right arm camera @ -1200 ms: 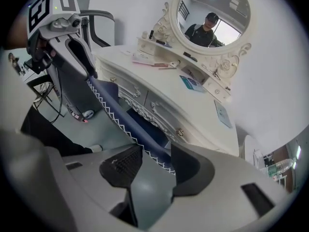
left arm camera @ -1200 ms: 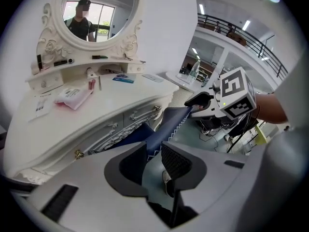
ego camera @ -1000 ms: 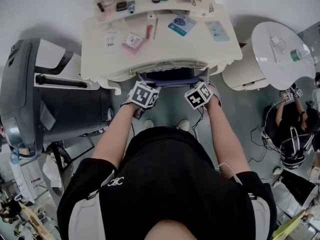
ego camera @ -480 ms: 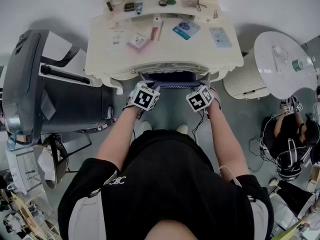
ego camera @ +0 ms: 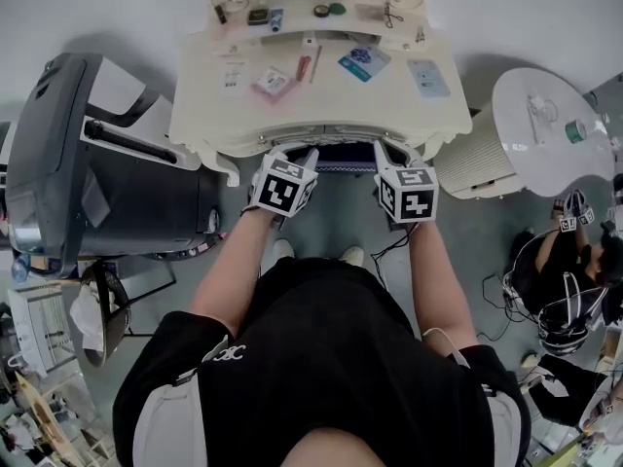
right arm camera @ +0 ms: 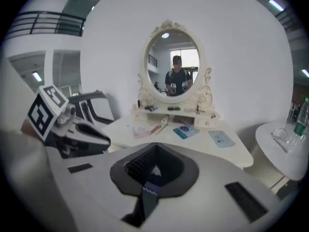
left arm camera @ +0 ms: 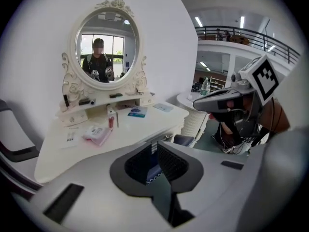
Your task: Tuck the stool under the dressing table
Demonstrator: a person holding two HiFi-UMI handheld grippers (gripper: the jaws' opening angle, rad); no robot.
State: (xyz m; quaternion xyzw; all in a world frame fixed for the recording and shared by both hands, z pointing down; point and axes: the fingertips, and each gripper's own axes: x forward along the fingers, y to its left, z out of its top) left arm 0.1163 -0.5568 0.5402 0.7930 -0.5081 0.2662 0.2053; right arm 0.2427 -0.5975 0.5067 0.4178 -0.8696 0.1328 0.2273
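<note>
Pinching the blue edge of the stool (ego camera: 343,154), the left hand-held gripper (left arm camera: 154,158) and right hand-held gripper (right arm camera: 153,172) are both closed on it. The stool sits mostly beneath the tabletop (ego camera: 321,100), upper centre. Advised: push evenly and level on both sides, clear of the carved front edge.

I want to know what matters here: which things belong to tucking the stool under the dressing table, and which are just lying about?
Job in hand: stool, dressing table, left gripper, right gripper, both shut on the stool's blue trim.

Lying about: grey machine, round side table, bottle, blue card, red tube, mirror.
</note>
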